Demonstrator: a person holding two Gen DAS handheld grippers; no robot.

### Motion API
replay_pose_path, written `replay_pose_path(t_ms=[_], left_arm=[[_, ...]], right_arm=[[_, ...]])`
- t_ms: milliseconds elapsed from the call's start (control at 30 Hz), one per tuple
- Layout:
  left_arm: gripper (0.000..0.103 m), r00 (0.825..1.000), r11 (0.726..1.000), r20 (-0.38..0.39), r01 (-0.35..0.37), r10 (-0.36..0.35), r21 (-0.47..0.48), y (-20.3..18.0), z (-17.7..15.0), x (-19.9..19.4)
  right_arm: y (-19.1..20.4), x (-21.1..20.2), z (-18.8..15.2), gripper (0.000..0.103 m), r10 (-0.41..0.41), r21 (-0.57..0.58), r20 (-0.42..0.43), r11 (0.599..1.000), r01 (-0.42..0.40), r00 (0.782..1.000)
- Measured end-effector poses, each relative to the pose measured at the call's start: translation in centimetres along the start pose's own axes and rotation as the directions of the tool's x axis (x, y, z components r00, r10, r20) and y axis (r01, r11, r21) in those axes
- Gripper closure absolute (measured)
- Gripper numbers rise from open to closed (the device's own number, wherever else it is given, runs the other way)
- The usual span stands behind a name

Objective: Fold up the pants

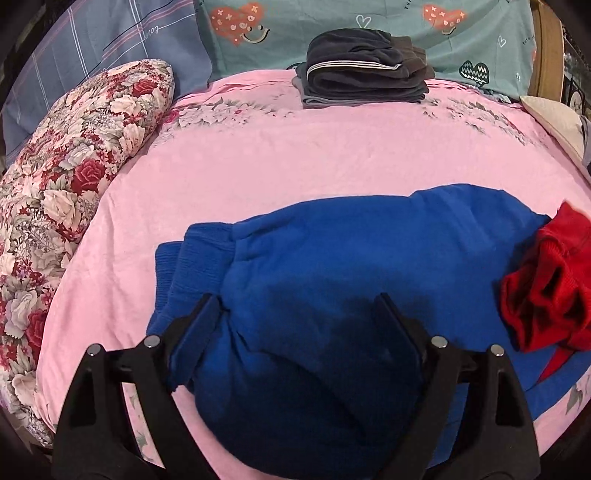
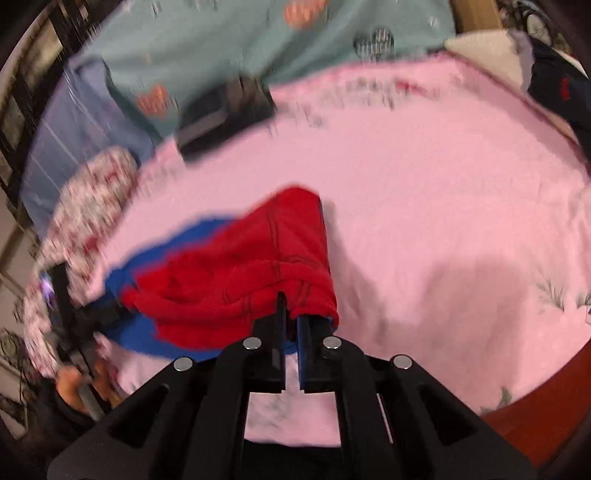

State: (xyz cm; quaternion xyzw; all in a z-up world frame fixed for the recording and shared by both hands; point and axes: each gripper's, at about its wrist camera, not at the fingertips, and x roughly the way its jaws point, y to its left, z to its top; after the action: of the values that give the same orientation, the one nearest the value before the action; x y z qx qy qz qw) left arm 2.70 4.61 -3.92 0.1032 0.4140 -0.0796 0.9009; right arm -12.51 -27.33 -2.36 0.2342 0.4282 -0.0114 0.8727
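Observation:
Blue pants [image 1: 332, 280] with a red waistband end [image 1: 550, 280] lie across the pink bed cover. My left gripper [image 1: 299, 306] is open, its black fingers standing either side of a bulge of blue cloth near the cuff end, not closed on it. In the right wrist view, which is blurred by motion, my right gripper [image 2: 291, 310] is shut on the red waistband [image 2: 258, 273] and lifts it; blue cloth [image 2: 147, 258] trails to the left beneath it.
A stack of folded dark garments [image 1: 364, 72] sits at the far side of the pink bed cover [image 1: 295, 158]. A floral pillow [image 1: 74, 177] lies along the left. Teal and blue-grey bedding [image 1: 406, 22] stands behind. A white cushion [image 1: 554, 118] is at far right.

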Motion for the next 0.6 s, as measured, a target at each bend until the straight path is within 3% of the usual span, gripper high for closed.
replay_pose_path(t_ms=[67, 100, 200, 333, 400, 433, 500, 600], left_arm=[[0.015, 1.000, 1.000, -0.005, 0.010, -0.010, 0.002, -0.2, 0.1, 0.1], [0.015, 1.000, 1.000, -0.009, 0.014, -0.014, -0.001, -0.3, 0.1, 0.2], [0.016, 0.999, 0.999, -0.009, 0.034, -0.034, 0.000, -0.2, 0.0, -0.5], [0.016, 0.994, 0.995, 0.048, 0.097, -0.098, 0.018, -0.1, 0.0, -3.7], [0.016, 0.988, 0.991, 0.090, 0.118, -0.123, 0.054, -0.7, -0.1, -5.6], [0.016, 0.986, 0.990, 0.105, 0.122, -0.129, 0.073, -1.0, -0.2, -6.3], [0.016, 0.985, 0.989, 0.112, 0.117, -0.128, 0.093, -1.7, -0.4, -6.9], [0.016, 0.990, 0.992, 0.087, 0.104, -0.110, 0.071, -1.5, -0.8, -6.4]], right_arm=[[0.3, 2.1, -0.8, 0.094, -0.015, -0.066, -0.107, 0.998, 0.008, 0.994], [0.6, 1.9, -0.8, 0.087, -0.024, -0.094, -0.095, 0.995, 0.015, 0.995], [2.1, 0.1, -0.2, 0.053, 0.030, -0.172, -0.130, 0.984, -0.052, 0.991], [5.1, -3.4, 0.6, 0.052, 0.189, -0.261, -0.241, 0.932, -0.251, 0.952], [6.9, -5.6, 1.9, 0.052, 0.251, -0.310, -0.205, 0.900, -0.306, 0.946], [8.1, -6.2, 2.5, 0.049, 0.255, -0.356, -0.171, 0.885, -0.301, 0.952], [11.2, -5.9, 3.0, 0.046, 0.172, -0.495, -0.088, 0.847, -0.193, 0.981], [15.8, -0.8, 1.8, 0.045, 0.027, -0.675, -0.062, 0.736, -0.061, 0.998]])
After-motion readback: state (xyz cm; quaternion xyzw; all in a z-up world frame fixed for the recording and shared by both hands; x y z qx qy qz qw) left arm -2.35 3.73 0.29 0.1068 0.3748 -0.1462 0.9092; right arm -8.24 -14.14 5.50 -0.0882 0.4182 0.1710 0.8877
